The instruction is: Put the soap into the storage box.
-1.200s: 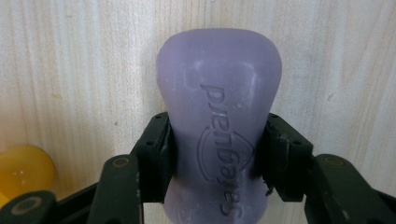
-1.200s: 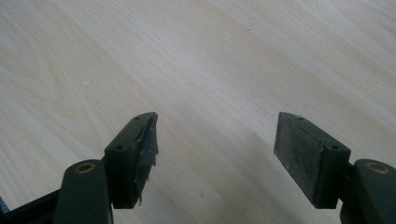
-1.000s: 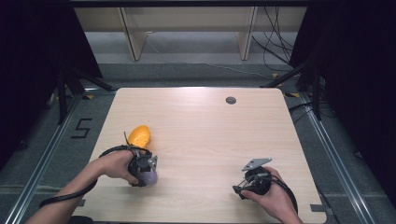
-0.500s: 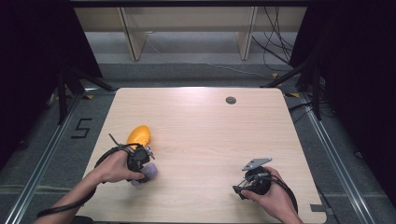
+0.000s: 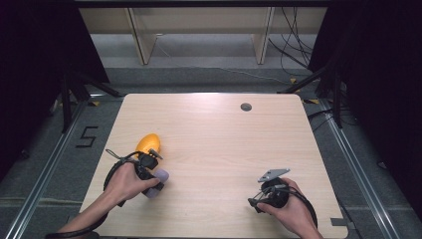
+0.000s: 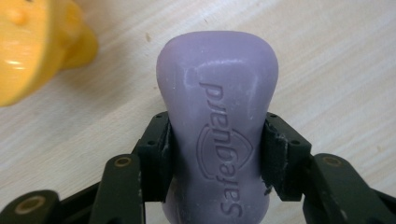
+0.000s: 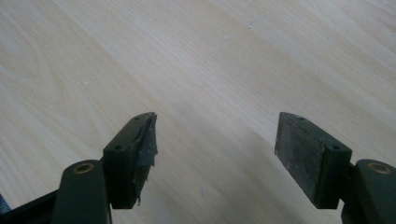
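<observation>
Soap bar, lilac, waisted in the middle, sits clamped in the left gripper at the near left of the table. Pads press both flanks at the narrow waist, probably because the pinch there keeps a slick bar from squirting out forward. Rounded far end juts past the pads; whether it rests on the wood or hangs just clear, cannot tell. In the high view the bar pokes out to the right of the left hand.

Writing: "Safeguard" moulded into the top face, running lengthwise, with a shield outline around it. A "5" is marked on the floor left of the table.

Yellow rounded toy lies just beyond the gripper on the far side, near the soap but apart from it; close up it shows at upper left, glossy, a small bump on it.

Right gripper, near right, hovers low over bare wood, jaws spread wide, nothing between them. One pad's lining looks torn and peeling. Likely parked out of the way while the left does the work. Right hand wraps its body.

Small dark round insert at the far edge.
</observation>
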The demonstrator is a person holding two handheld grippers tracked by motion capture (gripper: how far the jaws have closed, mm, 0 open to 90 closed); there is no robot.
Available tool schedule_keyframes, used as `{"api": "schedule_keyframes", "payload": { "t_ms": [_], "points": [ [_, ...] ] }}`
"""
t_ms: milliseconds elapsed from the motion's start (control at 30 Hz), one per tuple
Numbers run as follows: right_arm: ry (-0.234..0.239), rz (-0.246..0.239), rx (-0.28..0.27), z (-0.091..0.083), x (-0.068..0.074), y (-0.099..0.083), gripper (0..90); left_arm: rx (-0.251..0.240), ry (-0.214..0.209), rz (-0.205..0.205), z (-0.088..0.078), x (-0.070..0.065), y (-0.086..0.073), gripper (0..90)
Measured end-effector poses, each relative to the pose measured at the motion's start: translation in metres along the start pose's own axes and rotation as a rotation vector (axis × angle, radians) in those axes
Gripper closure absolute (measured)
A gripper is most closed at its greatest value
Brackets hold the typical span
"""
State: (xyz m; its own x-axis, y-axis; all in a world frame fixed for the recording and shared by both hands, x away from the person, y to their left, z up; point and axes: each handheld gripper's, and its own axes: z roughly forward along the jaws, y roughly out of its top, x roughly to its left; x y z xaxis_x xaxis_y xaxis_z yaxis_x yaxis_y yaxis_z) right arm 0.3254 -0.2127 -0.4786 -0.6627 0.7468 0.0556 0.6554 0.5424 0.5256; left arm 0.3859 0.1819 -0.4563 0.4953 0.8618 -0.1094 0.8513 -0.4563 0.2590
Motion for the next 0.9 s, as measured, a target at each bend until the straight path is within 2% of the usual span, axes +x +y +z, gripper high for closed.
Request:
{"api": "schedule_keyframes", "payload": {
  "t_ms": [33,67,267,300,400,500,767,900],
  "points": [
    [0.000,-0.001,0.001,0.000,0.000,0.000,30.1,0.002,0.008,0.009,-0.002,0.001,0.001,48.8],
    [0.001,-0.003,-0.001,0.000,0.000,0.000,30.1,-0.011,0.012,-0.018,-0.005,0.000,0.001,48.9],
    [0.003,0.004,0.001,-0.001,0.001,0.000,30.1,-0.011,0.014,-0.039,-0.011,0.003,0.004,48.9],
    [0.005,0.009,0.002,-0.001,0.001,0.000,30.1,-0.017,0.011,-0.058,-0.013,0.004,0.006,48.8],
    [0.005,0.016,0.003,-0.001,0.001,0.000,30.2,-0.024,0.016,-0.051,-0.015,0.006,0.007,48.9],
    [0.006,0.015,0.001,-0.001,0.001,0.000,30.2,-0.030,0.013,-0.072,-0.019,0.007,0.010,48.9],
    [0.002,0.013,-0.008,-0.003,0.001,0.001,30.4,-0.046,0.017,-0.088,-0.027,0.011,0.016,48.9],
    [0.001,0.014,-0.009,-0.003,0.001,0.001,30.4,-0.052,0.017,-0.116,-0.032,0.015,0.019,48.9]
  ]
}}
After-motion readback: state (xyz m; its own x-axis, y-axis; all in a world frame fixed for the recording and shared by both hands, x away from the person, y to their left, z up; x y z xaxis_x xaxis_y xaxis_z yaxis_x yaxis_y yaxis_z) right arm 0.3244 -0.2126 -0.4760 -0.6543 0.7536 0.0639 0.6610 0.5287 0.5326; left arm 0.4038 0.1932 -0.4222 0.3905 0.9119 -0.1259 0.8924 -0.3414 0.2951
